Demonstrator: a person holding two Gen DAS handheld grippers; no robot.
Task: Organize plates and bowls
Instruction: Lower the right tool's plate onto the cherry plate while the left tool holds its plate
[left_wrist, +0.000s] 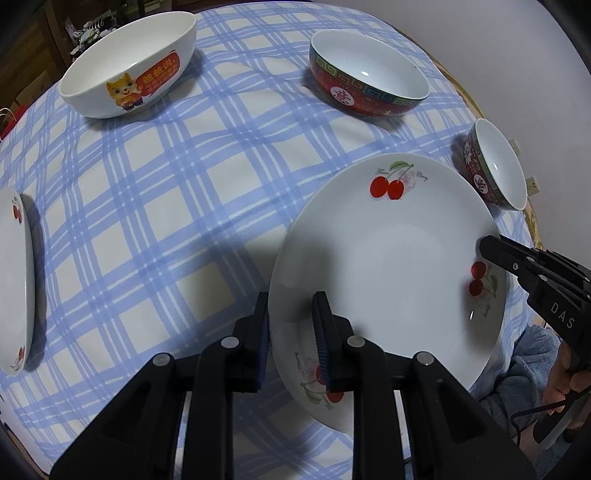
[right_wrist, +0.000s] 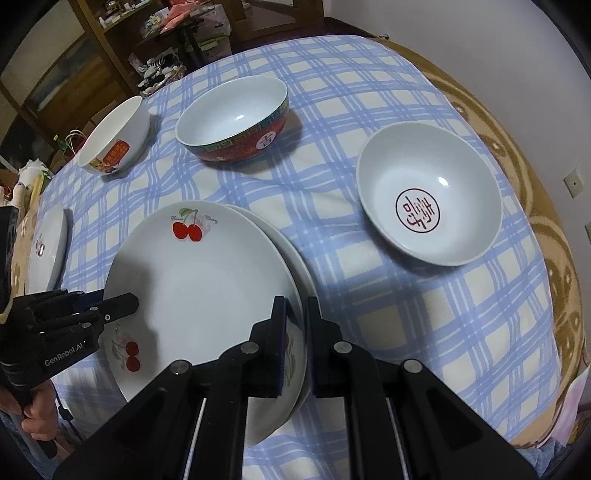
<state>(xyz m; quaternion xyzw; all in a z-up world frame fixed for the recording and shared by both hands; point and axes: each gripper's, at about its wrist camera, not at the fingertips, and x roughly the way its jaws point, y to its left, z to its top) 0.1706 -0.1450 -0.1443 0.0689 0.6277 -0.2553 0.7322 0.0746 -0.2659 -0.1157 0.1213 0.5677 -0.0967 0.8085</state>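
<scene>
Bowls (right_wrist: 232, 117), three; plates (right_wrist: 199, 295), three.

A home dining room: checked tablecloth (right_wrist: 369, 314) on the table, wooden glass-fronted cabinet (right_wrist: 74, 74) (cluttered) at upper left.

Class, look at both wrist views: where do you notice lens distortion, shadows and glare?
Left wrist view: the checked tablecloth bulges like a dome with dark corners, and a shadow falls across the cherry plate near the fingers. Right wrist view: the same fisheye curving, small glare spots inside the red-rimmed bowl and the white bowl.
</scene>
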